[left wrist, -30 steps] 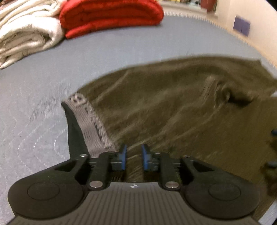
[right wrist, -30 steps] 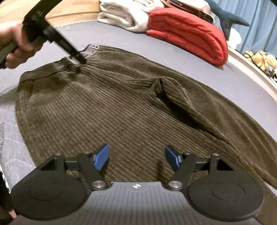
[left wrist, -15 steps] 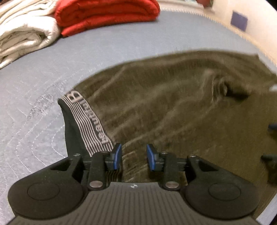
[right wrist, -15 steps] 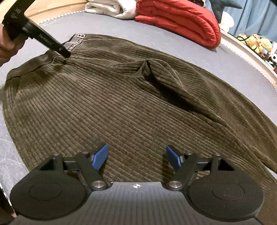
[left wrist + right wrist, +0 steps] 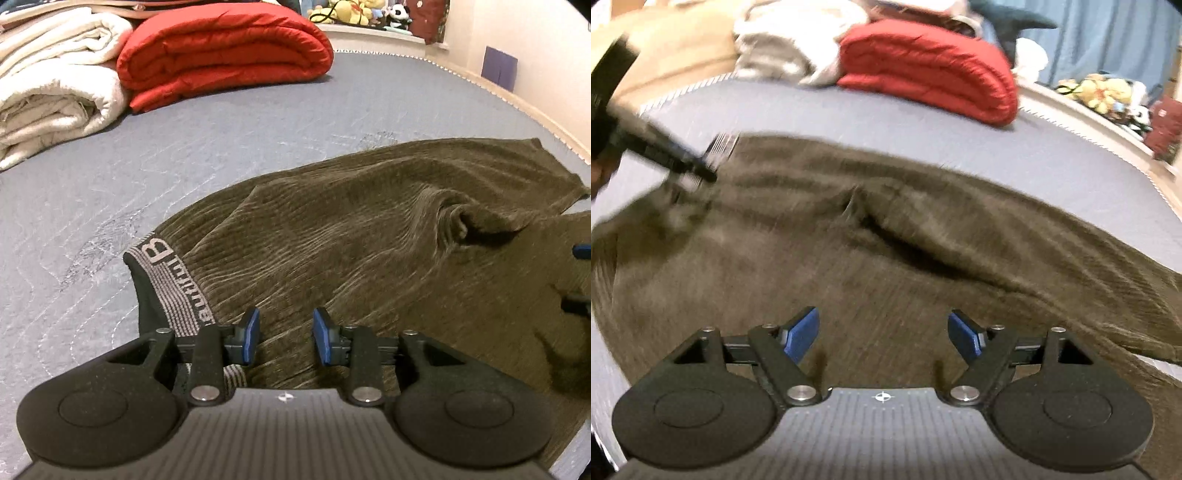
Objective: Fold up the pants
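**Both jaws over the pants**

My left gripper (image 5: 283,339) is closing, its narrow gap over the waistband (image 5: 173,284), pads clear of cloth. My right gripper (image 5: 882,332) stands wide and empty. The brown pants (image 5: 369,258) lie spread mid-mattress (image 5: 221,147), legs toward its far right edge. Since a second ago my right view tilted.

Olive ribbed pants (image 5: 369,258), grey striped waistband (image 5: 177,288); red quilt (image 5: 221,55); mattress (image 5: 221,140) seemingly blue-grey.
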`<state>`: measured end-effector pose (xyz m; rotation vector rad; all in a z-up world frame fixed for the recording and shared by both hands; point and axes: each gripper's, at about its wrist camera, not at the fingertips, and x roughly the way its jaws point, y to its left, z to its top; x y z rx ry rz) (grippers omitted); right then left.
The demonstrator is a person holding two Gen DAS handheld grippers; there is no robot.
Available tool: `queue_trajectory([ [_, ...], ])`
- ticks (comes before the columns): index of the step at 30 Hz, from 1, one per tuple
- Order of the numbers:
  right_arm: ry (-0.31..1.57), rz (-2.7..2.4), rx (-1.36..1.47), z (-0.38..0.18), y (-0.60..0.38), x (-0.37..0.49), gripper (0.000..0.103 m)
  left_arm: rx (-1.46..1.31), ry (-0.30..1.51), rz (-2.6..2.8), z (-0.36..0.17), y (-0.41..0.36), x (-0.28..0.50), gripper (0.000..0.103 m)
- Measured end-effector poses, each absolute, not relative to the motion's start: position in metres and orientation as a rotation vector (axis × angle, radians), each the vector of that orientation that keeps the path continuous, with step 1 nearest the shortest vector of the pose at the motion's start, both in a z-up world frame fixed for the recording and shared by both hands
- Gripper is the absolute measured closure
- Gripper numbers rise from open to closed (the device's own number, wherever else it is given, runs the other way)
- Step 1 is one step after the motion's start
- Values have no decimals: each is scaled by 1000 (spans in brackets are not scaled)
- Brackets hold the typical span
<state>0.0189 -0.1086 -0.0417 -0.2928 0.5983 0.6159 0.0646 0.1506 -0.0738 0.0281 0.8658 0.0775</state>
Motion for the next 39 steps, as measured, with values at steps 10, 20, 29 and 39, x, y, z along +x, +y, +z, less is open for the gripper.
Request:
queue_trajectory([
  [10, 527, 506, -110, -19, -135, 39, 45, -5, 769, 78, -57, 163, 70, 91],
  [20, 467, 438, 45, -3, -157, 52, 57, -79, 707, 170, -57, 201, 91, 91],
  [29, 456, 517, 53, 4, -159, 51, 56, -75, 707, 231, -81, 219, 150, 83],
  [39, 424, 505, 12, 12, -176, 50, 54, -162, 814, 190, -117, 263, 203, 32],
])
